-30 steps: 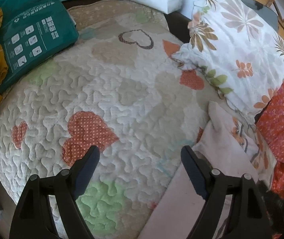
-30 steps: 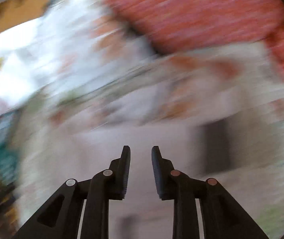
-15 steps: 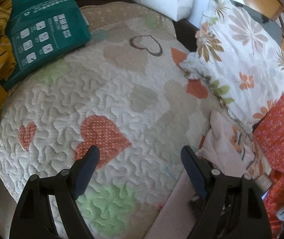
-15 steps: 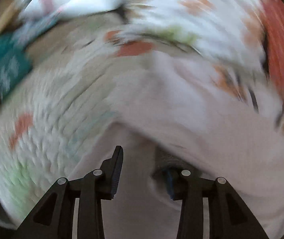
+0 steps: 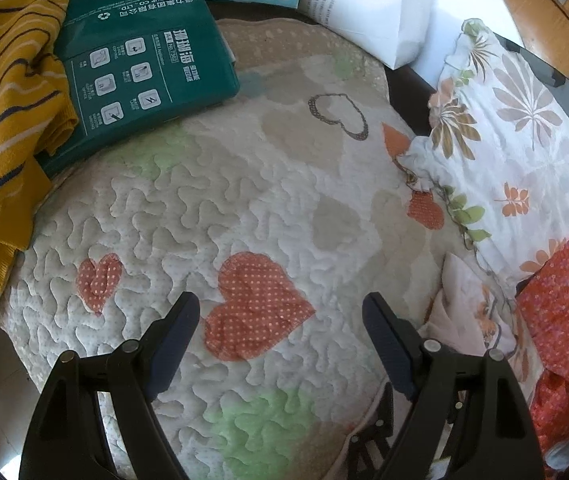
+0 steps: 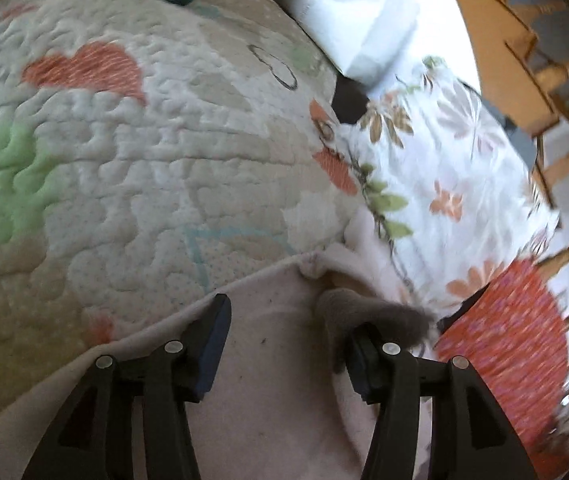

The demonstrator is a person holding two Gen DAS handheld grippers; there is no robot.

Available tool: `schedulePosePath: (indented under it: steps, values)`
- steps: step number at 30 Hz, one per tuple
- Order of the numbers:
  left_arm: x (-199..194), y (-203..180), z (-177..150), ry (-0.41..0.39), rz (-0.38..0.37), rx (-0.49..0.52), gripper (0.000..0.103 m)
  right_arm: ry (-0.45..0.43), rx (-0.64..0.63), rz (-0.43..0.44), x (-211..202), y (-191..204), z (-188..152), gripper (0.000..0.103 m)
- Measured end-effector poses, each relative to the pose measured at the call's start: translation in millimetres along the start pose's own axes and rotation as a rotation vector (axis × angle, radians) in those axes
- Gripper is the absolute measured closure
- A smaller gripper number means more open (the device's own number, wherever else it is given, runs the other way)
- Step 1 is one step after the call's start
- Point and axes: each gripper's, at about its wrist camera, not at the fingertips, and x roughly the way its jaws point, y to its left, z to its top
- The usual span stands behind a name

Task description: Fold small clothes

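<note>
Reading "A4 No.7362", green paper pack

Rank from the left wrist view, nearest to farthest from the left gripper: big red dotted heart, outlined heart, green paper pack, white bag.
Left gripper, open:
1. Big red dotted heart, just ahead, between the fingers.
2. Outlined heart, mid-quilt, slightly right.
3. Green paper pack, far left.
4. White bag, far edge, right.

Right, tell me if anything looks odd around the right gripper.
A grey bit of fabric is draped over one finger of the right gripper, whose jaws are opening over the pale pink garment. It looks snagged there rather than gripped. Nothing else stands out.
</note>
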Motion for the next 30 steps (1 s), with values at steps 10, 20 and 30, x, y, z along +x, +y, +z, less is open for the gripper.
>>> schedulePosePath:
  steps: [10, 20, 30]
  values:
    - [4, -12, -6, 0.026, -0.015, 0.013, 0.020, 0.070, 0.234, 0.362, -16, -35, -11, 0.049]
    - [10, -40, -20, 0.063, -0.047, 0.078, 0.020, 0.194, 0.875, 0.624, 10, -144, -141, 0.030]
    - [51, -108, -53, 0.204, -0.260, 0.131, 0.020, 0.287, 1.312, 0.491, 6, -226, -289, 0.030]
